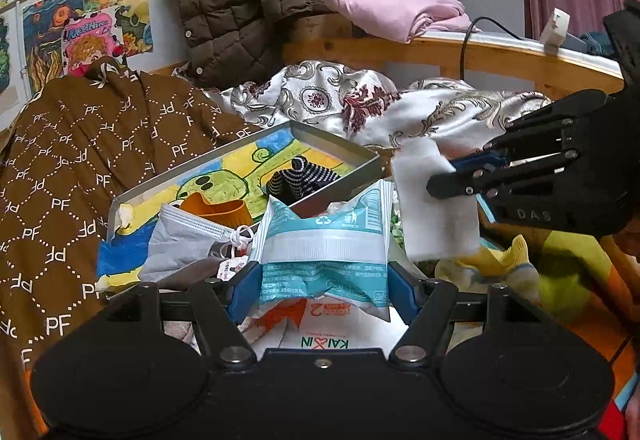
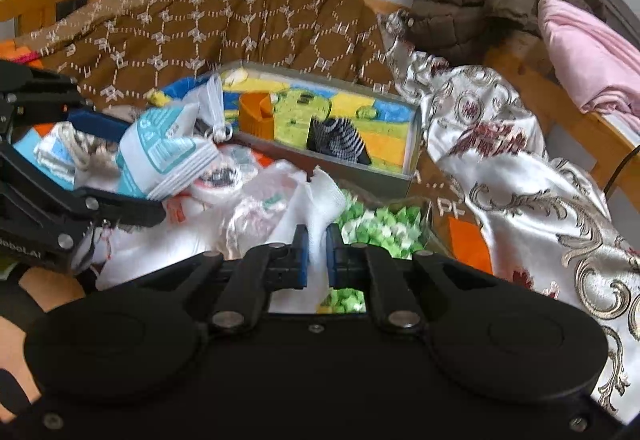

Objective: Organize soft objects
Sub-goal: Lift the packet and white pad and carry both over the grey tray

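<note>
Clamped between the blue pads of the left hand-held gripper [image 1: 323, 282]: a teal-and-white crinkly plastic packet of soft wipes or tissues [image 1: 324, 240], pinched across its lower half and held up just short of the shallow grey metal tray lined with a bright child's drawing [image 1: 340, 148]. Pinched tight in the right hand-held gripper [image 2: 317, 256]: a white soft sock or cloth [image 2: 320, 208], hanging loose past the fingertips, off to the right of the left one and a little higher in the left wrist view. Likely step: carrying both soft items ahead into the tray. Best done by bringing one over the rim at a time, lowering until the item sags onto the lining, then releasing; packet toward the bare near-left part, clear of the orange plastic cup [image 1: 218, 208] and the black-and-white striped sock [image 1: 300, 176] already lying inside. Worth keeping the grey face mask [image 1: 180, 240] draped over the near rim from being dragged along. Risk of the slippery packet sliding from the pads if tilted further. Left gripper level, pointing forward at the tray; right gripper reaching in from the right, angled leftward, fingers roughly horizontal. Beyond the tray, a brown patterned blanket [image 1: 80, 160] and a silvery brocade quilt [image 1: 360, 108] on the bed.
</note>
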The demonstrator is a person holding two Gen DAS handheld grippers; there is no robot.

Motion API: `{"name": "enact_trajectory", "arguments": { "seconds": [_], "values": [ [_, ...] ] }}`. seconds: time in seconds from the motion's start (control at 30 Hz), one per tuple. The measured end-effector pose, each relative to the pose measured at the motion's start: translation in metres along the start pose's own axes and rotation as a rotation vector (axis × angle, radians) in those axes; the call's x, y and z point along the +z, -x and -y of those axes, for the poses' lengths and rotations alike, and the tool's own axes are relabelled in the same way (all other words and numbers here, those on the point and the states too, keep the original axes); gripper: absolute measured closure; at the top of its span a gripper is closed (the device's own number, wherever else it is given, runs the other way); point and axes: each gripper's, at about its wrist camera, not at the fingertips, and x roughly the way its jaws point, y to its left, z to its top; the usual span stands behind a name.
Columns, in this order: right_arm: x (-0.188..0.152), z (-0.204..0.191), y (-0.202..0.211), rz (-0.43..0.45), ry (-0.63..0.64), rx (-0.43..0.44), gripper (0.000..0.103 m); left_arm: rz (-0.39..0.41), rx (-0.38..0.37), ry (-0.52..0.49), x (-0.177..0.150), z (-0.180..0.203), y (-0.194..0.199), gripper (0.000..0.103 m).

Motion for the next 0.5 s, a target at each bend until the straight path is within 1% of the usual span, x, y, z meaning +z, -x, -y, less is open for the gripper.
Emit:
{"name": "enact_trajectory", "arguments": {
  "seconds": [0.13, 0.3, 0.37, 0.5],
  "values": [
    [0.004, 0.003, 0.01, 0.079, -0.004, -0.018, 0.099, 0.014, 0.006, 0.025, 0.002, -0.002, 0.002, 0.034],
    [0.008, 0.01, 0.02, 0.15, -0.034, -0.035, 0.099, 0.055, 0.021, 0.079, 0.01, -0.009, 0.002, 0.034],
    [0.011, 0.013, 0.021, 0.173, -0.045, -0.035, 0.099, 0.074, 0.039, 0.099, 0.016, -0.013, 0.0, 0.034],
    [0.029, 0.019, 0.015, 0.248, -0.062, -0.022, 0.099, 0.122, 0.085, 0.141, 0.029, -0.024, -0.001, 0.034]
  ]
}}
